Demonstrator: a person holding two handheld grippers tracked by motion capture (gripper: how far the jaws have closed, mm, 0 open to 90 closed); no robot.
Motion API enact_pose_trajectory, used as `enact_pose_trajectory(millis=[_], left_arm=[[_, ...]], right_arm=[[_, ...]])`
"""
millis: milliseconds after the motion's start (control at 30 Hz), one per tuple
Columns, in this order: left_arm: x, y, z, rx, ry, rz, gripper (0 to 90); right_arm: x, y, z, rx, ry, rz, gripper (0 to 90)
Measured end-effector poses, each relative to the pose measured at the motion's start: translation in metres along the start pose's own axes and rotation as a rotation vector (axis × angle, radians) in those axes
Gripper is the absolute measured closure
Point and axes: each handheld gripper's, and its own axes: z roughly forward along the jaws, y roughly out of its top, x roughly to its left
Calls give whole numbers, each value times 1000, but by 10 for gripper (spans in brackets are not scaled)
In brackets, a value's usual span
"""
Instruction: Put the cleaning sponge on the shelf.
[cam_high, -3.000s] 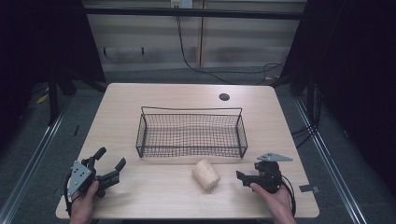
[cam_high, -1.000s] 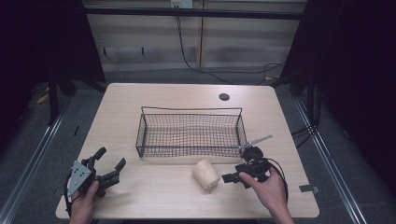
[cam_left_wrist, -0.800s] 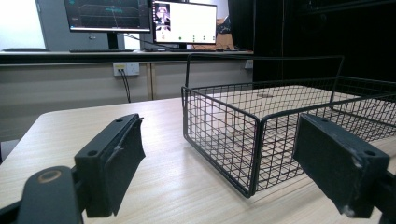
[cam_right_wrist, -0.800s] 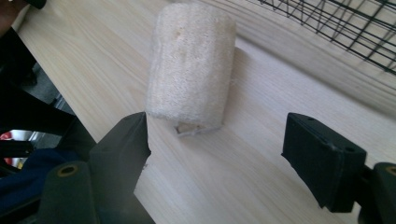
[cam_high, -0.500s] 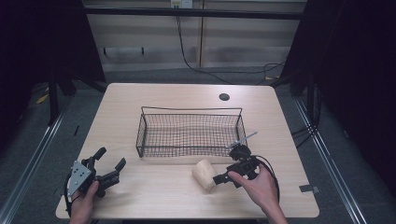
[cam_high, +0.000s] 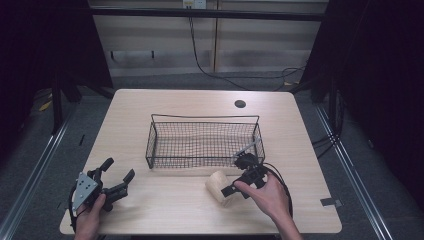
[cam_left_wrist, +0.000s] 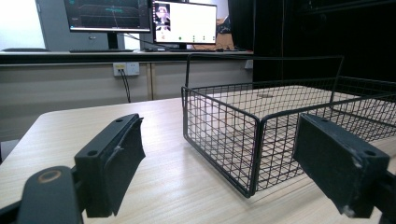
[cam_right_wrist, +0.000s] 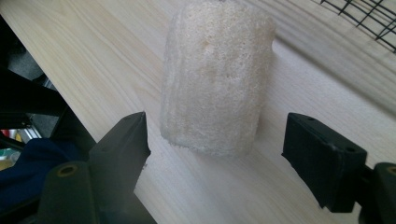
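right gripper: jaws apart, one on each side of the loofah end, pads off it | loofah: lying on the table, just in front of the wire basket | left gripper: jaws wide apart, holding nothing, left-front of the basket

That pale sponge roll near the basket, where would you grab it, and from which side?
Grip the sponge roll across its middle, one jaw on each long curved side, coming in along its length from the flat end facing the right gripper. It lies on its side on the table, and the open jaws already stand wider than it, so they could probably slide on and close.
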Motion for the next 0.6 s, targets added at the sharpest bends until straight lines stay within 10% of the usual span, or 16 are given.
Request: enact_pose_trajectory(millis=[600], left_arm=[[0,0,0,0,0,0,157]], right_arm=[[3,19,17,119,-15,-8,244]])
